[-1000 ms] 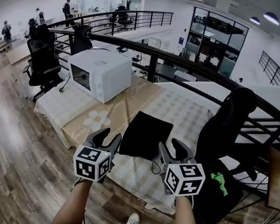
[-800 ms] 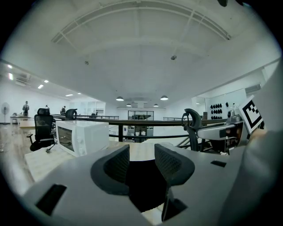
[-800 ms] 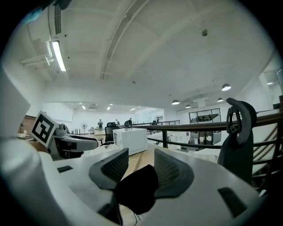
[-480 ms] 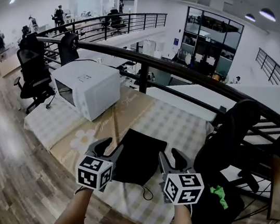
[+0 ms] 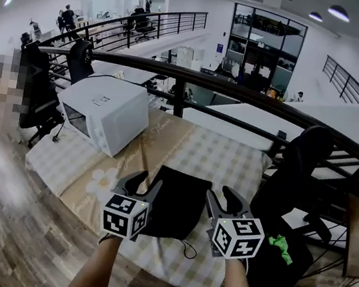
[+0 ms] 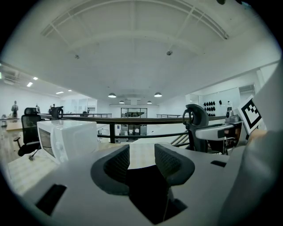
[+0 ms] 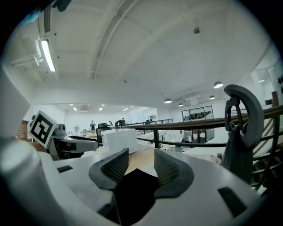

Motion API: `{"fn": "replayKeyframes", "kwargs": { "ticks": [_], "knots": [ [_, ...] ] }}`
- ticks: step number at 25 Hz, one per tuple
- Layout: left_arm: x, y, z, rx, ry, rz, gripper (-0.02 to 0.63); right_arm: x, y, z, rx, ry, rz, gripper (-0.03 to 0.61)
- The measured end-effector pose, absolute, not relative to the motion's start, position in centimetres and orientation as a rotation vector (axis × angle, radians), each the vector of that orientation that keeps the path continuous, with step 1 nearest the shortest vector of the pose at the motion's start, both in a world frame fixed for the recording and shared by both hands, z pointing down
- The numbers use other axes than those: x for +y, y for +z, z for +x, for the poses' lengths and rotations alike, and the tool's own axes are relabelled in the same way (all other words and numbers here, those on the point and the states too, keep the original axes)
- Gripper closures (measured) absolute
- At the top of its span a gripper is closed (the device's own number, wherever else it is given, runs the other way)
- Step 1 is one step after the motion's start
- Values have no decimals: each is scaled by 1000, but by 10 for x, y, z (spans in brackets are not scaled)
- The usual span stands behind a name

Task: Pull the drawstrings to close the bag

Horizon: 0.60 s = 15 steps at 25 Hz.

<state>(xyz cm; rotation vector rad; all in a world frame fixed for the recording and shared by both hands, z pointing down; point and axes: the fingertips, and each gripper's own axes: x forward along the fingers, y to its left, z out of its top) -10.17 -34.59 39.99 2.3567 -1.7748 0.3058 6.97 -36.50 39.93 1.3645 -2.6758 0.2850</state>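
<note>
Left gripper, right gripper moved forward flanking bag, long axis pointing away, drawstring nearest, fingers wide apart

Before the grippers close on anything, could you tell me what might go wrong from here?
The drawstring is a thin loop at the near edge of the black bag; the right gripper's open jaws could pinch the tablecloth instead.
No cord shows near the left gripper, so it may grab fabric.
The bag lies loose, so pulling might drag it.
</note>
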Motion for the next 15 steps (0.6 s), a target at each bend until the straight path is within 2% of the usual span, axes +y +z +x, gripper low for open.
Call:
{"fn": "replayKeyframes", "kwargs": {
  "ticks": [15],
  "knots": [
    [-350,398,-131,-1505,293,2564,436,-330,393,40,-2513,260,1653,408]
  ]
}}
